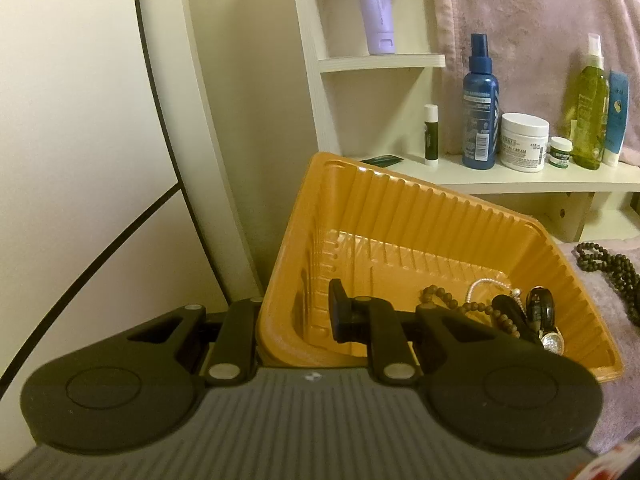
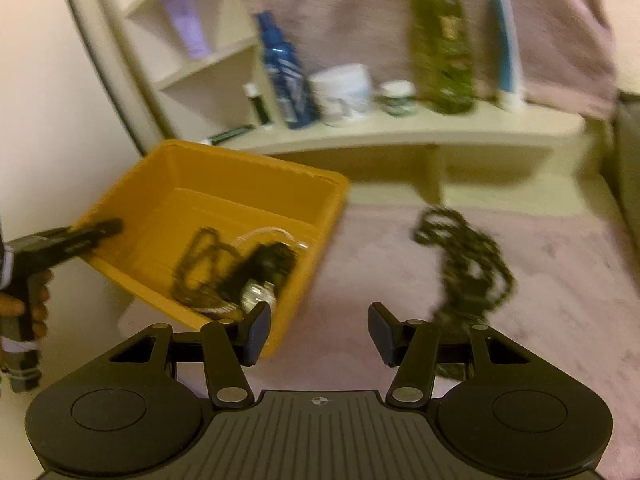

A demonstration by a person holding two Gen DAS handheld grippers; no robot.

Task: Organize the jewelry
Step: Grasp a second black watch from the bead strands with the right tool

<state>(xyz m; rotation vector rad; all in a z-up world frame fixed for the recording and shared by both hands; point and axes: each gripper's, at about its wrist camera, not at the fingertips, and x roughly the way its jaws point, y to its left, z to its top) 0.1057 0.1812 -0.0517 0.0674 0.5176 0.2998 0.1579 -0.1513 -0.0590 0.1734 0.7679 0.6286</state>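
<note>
With the left claw (image 1: 296, 316) clamped on the tilted ribbed orange plastic tray's wall (image 1: 280, 280), its jewelry (image 1: 516, 312) may spill (right claw (image 2: 318, 334) wide, empty).

The left gripper (image 1: 296, 312) straddles the tilted orange tray's (image 1: 460, 216) wall, jewelry (image 1: 500, 312) inside.

One orange plastic tray (image 1: 400, 216) is sitting tilted. Inside it, one brown bead bracelet (image 1: 448, 304), one white pearl strand (image 1: 486, 286) and one rhinestone piece (image 1: 554, 342) are lying with dark pieces too tangled to count. One long dark bead necklace (image 1: 612, 276) is lying outside. On the shelf (image 1: 520, 178), two spray bottles, two jars and one blue tube are standing.
</note>
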